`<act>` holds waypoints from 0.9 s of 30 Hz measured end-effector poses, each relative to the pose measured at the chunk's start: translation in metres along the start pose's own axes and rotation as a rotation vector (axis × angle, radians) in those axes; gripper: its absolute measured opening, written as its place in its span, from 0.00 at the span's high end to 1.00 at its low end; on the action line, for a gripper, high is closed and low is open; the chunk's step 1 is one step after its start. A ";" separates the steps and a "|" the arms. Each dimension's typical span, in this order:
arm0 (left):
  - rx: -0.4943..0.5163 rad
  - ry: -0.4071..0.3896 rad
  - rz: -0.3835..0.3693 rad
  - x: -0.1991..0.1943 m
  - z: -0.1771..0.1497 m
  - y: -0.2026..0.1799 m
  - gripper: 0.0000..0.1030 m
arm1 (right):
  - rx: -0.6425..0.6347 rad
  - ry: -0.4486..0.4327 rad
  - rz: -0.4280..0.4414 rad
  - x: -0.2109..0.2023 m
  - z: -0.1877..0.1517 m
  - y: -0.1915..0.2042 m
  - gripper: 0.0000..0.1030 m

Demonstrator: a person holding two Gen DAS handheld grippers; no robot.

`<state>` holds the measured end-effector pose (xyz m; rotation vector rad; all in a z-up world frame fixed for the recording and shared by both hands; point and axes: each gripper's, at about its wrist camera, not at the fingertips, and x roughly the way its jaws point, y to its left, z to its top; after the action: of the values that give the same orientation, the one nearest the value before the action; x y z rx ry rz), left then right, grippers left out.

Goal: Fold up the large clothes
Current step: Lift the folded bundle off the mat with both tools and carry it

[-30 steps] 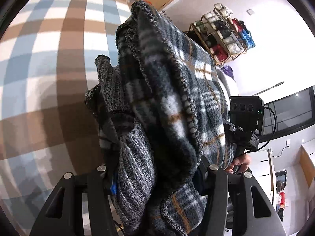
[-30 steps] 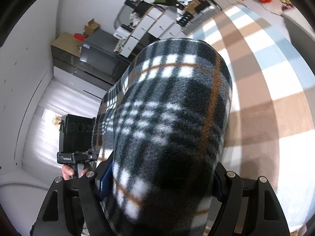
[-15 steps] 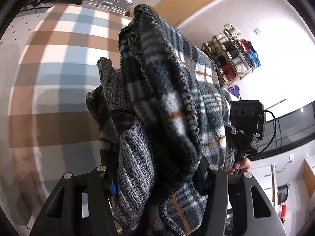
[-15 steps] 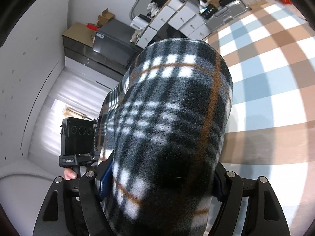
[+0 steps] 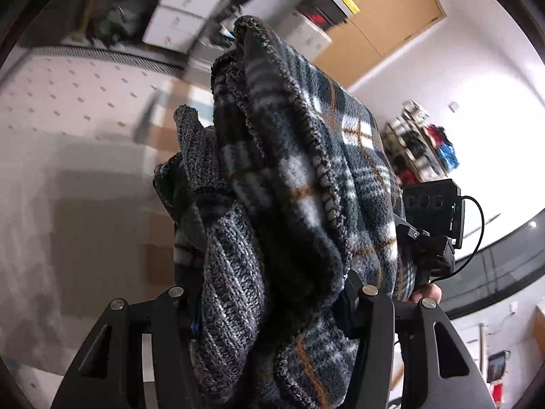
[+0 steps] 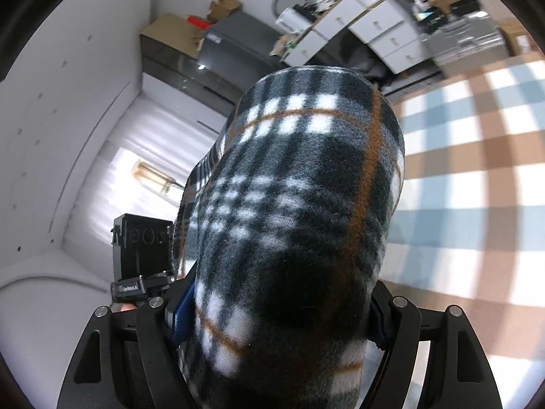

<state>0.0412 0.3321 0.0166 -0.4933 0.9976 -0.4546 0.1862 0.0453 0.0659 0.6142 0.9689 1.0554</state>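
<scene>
A dark plaid fleece garment [image 5: 306, 187] with a grey knit lining [image 5: 228, 272] fills the middle of the left wrist view. My left gripper [image 5: 269, 310] is shut on a thick bunch of it. The same plaid garment [image 6: 296, 221] fills the right wrist view, where my right gripper [image 6: 272, 310] is shut on it. Each gripper shows in the other's view: the right one [image 5: 432, 225] at the right, the left one [image 6: 143, 255] at the left. The garment is held up in the air between them.
A brown, blue and white checked surface [image 6: 477, 177] lies at the right. A white dotted surface [image 5: 68, 102] lies at the left. White drawer units [image 6: 374, 30], a wooden door [image 5: 385, 17] and a rack of clothes [image 5: 425, 143] stand by the walls.
Both grippers have tilted upward with the garment still held. The checked surface has slid out of the left view and lower in the right view; walls and furniture now show.
</scene>
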 end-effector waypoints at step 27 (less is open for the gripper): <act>-0.324 -0.020 0.246 -0.039 -0.016 0.206 0.48 | 0.076 0.245 0.022 0.298 -0.068 0.000 0.24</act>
<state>0.0369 0.5165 -0.0839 -0.6536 1.1022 -0.0666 0.1755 0.3173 -0.0723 0.5676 1.2226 1.1350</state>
